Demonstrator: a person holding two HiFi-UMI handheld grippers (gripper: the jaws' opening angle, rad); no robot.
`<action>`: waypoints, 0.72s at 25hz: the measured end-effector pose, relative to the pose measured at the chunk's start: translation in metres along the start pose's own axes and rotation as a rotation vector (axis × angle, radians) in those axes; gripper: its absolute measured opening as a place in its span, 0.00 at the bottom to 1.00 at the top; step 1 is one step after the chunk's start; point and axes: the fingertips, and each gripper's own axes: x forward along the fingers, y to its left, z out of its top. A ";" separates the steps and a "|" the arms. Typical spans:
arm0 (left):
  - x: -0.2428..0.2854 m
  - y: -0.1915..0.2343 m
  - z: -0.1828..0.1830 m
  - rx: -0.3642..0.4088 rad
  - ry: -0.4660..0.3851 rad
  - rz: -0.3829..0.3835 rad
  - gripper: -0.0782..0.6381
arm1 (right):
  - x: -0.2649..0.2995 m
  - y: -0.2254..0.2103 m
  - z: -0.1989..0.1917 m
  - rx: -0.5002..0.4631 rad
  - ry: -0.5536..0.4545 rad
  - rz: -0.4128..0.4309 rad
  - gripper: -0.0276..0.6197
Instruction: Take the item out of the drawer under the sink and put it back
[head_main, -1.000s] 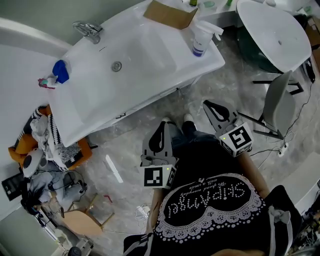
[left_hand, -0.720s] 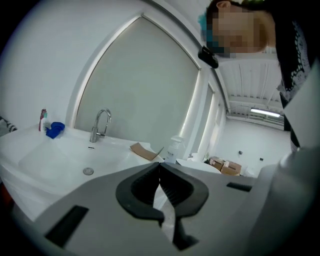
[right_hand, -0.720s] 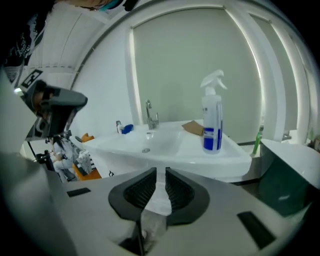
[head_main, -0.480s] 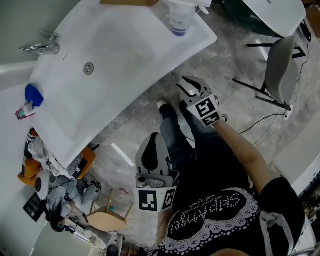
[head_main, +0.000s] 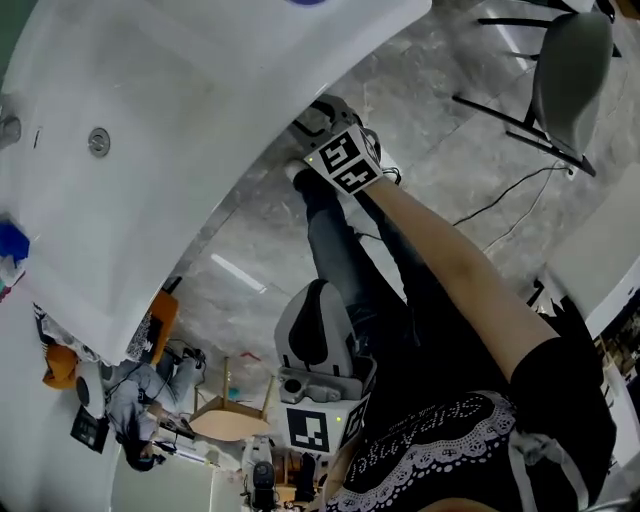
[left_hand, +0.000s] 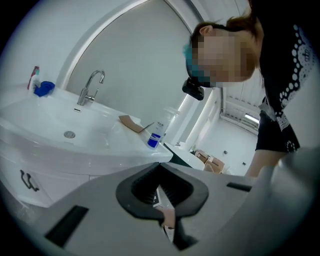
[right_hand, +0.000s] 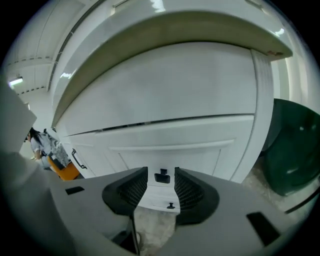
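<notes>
Drawer (right_hand: 200, 155): sitting closed beneath sink (right_hand: 150, 50), black handle (right_hand: 161, 175) showing. Right gripper (right_hand: 161, 181): jaws just been opening, standing spread and empty, framing that handle from short of it. Left gripper (left_hand: 159, 167): jaws pressing together, holding nothing.

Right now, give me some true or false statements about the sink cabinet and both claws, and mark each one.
The right claw is open and empty. True; its jaws have just been opening.
The drawer in front of it is pulled out. False: it is closed.
A blue-labelled bottle stands on the sink top. True.
The left claw grips the tap. False: it is shut, empty, away from the tap.
</notes>
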 end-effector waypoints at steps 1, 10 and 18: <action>0.001 0.002 -0.006 -0.003 0.013 0.007 0.12 | 0.006 -0.001 -0.004 0.011 0.004 -0.004 0.28; 0.005 0.008 -0.025 -0.065 0.049 0.021 0.12 | 0.046 -0.004 -0.010 -0.016 0.058 -0.057 0.28; 0.000 0.009 -0.029 -0.069 0.054 0.036 0.12 | 0.058 -0.004 -0.026 -0.002 0.141 -0.068 0.28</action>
